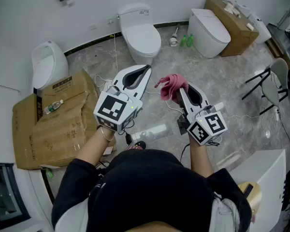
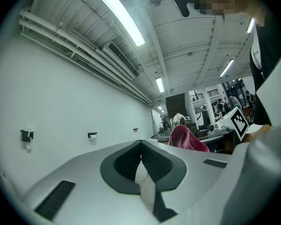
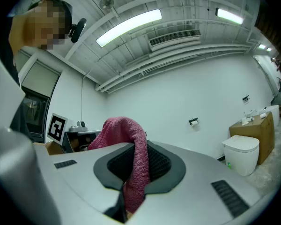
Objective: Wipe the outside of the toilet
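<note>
The person is standing on the grey marbled floor (image 1: 232, 81), holding both tools at chest height. The right claw (image 1: 180, 92) is gripping a crumpled dark-pink terry cloth (image 1: 171, 85). In the right gripper view the fabric is hanging down between the clamped pads, with a loose fold bunching over the top. The left claw (image 1: 147, 69) is closed on nothing, its tips meeting.

The nearest white porcelain toilet (image 1: 140, 35), lid down, is sitting at twelve o'clock against the wall, well apart from the cloth. A second white toilet (image 1: 209, 32) is at one o'clock beside a brown cardboard box (image 1: 234, 21). Which one is meant cannot be told, and wiping is not yet under way.

The step in hand is probably the approach. It would likely go best if the person steps around the clear plastic bottle (image 1: 152, 132) lying at six o'clock near the feet. The right claw should then be tilted so the loose fold, not the hard tips, is meeting the porcelain. Wiping from the tank downward to the bowl's sides would be tidy. The grip looks narrow, so light pressure should be keeping the cloth from slipping out.
</note>
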Demonstrator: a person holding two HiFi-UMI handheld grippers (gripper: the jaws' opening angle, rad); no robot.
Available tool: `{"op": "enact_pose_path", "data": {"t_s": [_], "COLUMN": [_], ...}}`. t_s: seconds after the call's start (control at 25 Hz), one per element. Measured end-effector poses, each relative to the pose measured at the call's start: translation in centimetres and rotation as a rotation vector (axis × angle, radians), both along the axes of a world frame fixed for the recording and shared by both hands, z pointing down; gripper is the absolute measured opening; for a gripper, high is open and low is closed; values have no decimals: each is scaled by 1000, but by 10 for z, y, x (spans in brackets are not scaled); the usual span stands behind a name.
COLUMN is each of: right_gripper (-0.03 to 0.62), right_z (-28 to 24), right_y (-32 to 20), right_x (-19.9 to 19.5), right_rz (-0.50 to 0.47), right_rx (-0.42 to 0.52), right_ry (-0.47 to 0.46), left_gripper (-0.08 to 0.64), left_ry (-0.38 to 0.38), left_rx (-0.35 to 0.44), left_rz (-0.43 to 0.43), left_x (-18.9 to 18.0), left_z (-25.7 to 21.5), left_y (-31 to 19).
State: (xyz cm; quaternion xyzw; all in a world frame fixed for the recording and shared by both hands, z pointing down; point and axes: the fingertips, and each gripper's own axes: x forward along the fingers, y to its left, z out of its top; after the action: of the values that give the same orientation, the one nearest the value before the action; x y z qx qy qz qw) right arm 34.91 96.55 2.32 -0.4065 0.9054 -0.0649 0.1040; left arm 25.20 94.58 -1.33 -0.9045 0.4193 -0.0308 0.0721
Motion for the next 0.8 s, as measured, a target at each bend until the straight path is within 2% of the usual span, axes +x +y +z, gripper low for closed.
{"op": "enact_pose_path", "data": {"t_s": [0.36,0.8], "right_gripper": [55,55], "right_z": [7,6], "right_y": [-1,9], "right_x": [5,51], "right_rz": [-5,-34], "right_rx": [-3,7], "right_ry": [-17,-65], "left_gripper": [9,9], "left_ry": [-1,-26], "left_rx": [-23,-22], "left_rz": [13,47], "left_x": [5,62], "left_z": [11,15], "left_y": [0,5]}}
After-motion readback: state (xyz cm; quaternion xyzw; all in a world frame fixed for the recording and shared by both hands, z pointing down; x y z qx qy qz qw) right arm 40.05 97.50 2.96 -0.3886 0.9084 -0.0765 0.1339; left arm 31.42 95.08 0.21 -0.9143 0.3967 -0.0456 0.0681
